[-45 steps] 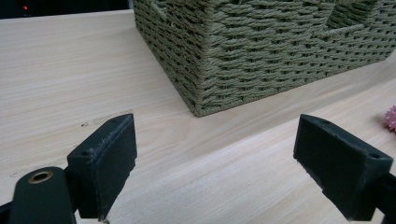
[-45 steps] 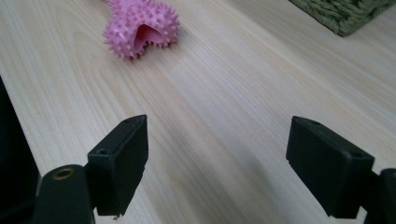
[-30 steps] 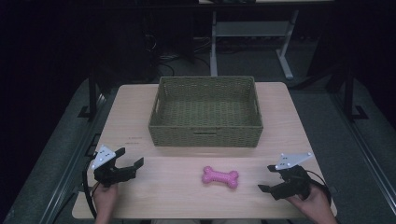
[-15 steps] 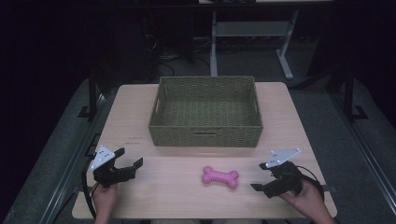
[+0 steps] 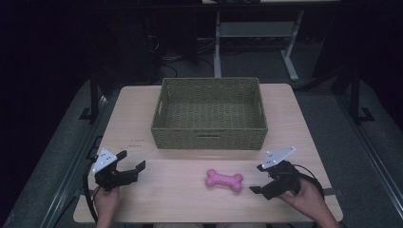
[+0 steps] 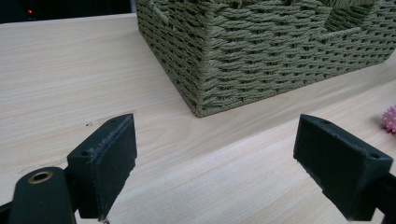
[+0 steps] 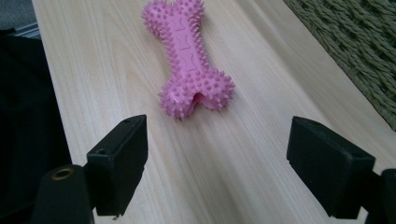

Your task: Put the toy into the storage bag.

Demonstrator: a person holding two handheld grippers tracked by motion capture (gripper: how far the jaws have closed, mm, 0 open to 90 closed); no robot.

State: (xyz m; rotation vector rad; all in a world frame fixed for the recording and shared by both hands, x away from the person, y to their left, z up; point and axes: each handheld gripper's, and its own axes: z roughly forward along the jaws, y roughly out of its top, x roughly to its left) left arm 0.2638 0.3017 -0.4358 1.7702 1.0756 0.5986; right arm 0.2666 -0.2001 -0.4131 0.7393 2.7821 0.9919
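- Woven basket (image 5: 209, 113): stands on the worktop (image 5: 304, 123), toward its far edge.
- Pink spiked bone toy (image 5: 224, 180): lies flat on the worktop, just in front of the basket, apart from it.
- Right hand-held gripper (image 5: 267, 182): jaws spread wide, nothing between them, near the toy's right end, not touching.
- Left hand-held gripper (image 5: 132, 169): jaws spread, nothing held, off the basket's front left corner.

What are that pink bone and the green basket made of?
The pink bone looks like soft rubber or vinyl: matte, moulded, covered in small nubs. The basket seems woven from twisted cord or paper rope, olive green and dull; its braided strands show plainly, though the fibre itself is uncertain.
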